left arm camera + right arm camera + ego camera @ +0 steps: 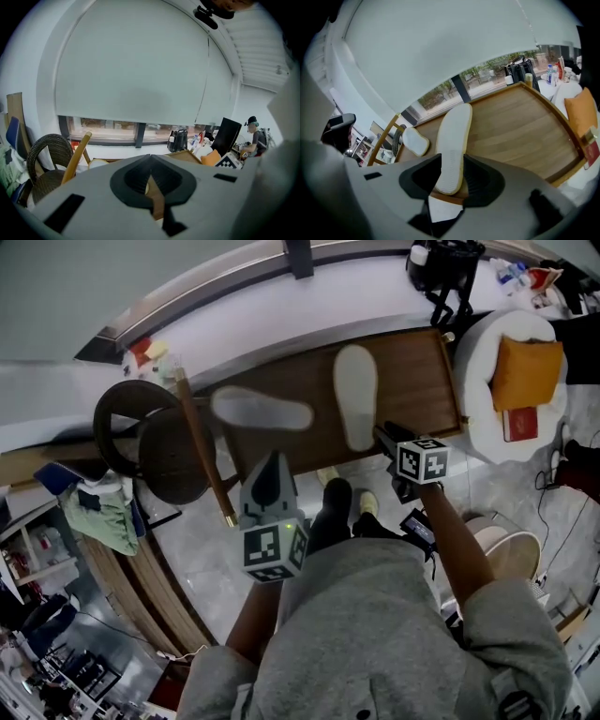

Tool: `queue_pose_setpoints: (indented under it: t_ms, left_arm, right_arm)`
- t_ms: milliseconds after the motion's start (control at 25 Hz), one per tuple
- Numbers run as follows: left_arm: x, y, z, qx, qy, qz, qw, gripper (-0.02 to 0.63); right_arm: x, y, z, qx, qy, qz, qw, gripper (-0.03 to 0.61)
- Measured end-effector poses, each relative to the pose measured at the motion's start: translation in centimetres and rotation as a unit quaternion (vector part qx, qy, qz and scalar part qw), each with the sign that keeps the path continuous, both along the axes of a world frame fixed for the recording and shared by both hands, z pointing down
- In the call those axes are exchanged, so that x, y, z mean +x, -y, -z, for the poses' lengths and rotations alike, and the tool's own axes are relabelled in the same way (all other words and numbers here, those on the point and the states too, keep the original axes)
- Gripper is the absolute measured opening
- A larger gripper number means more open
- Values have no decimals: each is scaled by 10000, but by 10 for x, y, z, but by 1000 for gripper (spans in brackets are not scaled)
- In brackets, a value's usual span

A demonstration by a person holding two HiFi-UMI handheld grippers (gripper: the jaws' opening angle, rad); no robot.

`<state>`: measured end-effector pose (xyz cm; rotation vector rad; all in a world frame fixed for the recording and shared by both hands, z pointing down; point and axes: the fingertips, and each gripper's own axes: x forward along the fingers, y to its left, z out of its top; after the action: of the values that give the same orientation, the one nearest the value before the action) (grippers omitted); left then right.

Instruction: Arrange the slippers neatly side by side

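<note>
Head view, layout: two pale slippers lie sole up on a brown rectangular wooden table with a lighter rim (417, 381).
Lengthwise white-soled slipper (356, 395): right of centre, narrower end toward the near edge, broader end toward the far edge.
Crosswise white-soled slipper (261, 412): left of the first and well apart from it, turned roughly square to it. The pair is not yet side by side.
Right gripper (386, 435): jaws stand apart and carry nothing. Its own view shows the lengthwise slipper's near end between them, with no pad seen pressing on it.
Left gripper (271, 465): jaw tips together with nothing between them. It hangs at the near edge, just short of the crosswise slipper.
Step judged: the right gripper is lining up to take the lengthwise slipper by its near end.
Risk, end grip: held only at its tip, the long sole could swing or droop and land askew.
Risk, off-centre closing: one pad meeting the sole first would push the slipper sideways instead of catching it.
Risk, left edge: the crosswise slipper lies close to the table's left side, where a slanted pale wooden bar (202, 451) and a dark wicker chair (141, 437) stand. A leftward push could run it against the bar or off the table.
Open room: bare wood lies between the two slippers, and from the lengthwise one to the right rim. Either slipper could be brought alongside the other there.
Right boundary: a round white pouffe with an orange cushion (525, 371) sits just beyond the right rim, off the tabletop.
</note>
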<state>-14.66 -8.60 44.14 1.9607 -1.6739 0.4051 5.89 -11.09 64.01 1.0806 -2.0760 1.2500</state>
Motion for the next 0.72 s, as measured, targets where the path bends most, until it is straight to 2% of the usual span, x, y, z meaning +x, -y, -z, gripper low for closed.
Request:
queue_pose_setpoints:
  t_ms: [240, 720]
  left_arm:
    - [-15, 1, -10, -134, -8, 7, 9999, 15]
    - [-37, 7, -14, -158, -13, 31, 9999, 15]
  right_arm:
    - [-5, 6, -31, -282, -318, 195, 9989, 141]
    - [-17, 7, -51, -822, -261, 145, 9962, 152]
